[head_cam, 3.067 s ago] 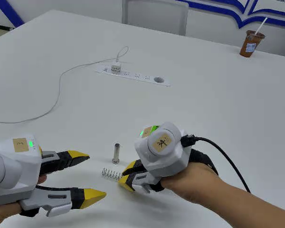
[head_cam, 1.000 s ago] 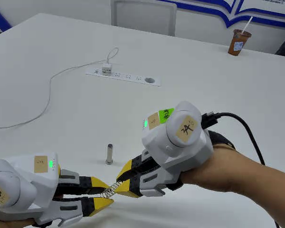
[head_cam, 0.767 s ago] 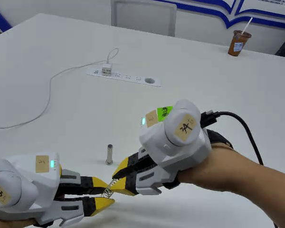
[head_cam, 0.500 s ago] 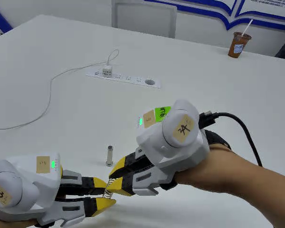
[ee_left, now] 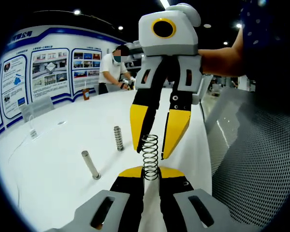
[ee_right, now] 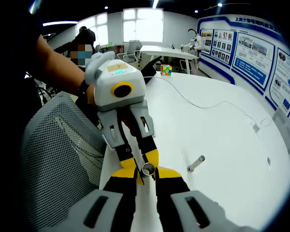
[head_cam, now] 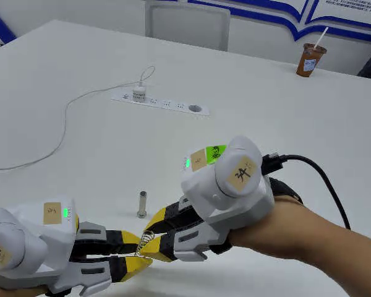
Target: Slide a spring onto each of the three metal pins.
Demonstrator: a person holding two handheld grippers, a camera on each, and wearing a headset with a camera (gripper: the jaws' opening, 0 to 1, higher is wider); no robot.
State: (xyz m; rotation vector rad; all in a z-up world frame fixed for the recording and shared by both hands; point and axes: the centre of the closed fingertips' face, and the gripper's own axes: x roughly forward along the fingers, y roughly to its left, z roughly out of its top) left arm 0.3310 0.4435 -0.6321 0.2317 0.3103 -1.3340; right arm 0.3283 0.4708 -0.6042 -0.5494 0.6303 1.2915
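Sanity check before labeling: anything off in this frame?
Nothing damaged or spilled. One oddity: the spring is shared by both claws, left claw pinching one end, right claw straddling the other; its grip is unclear. A bare pin stands nearby.

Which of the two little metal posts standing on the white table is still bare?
The smooth silver metal pin, the nearer one in the left gripper view, is bare. The farther pin looks ribbed with coils: a thin wire spring already sits around it.

Upright pin (head_cam: 141, 204) on bare table (head_cam: 235, 111)
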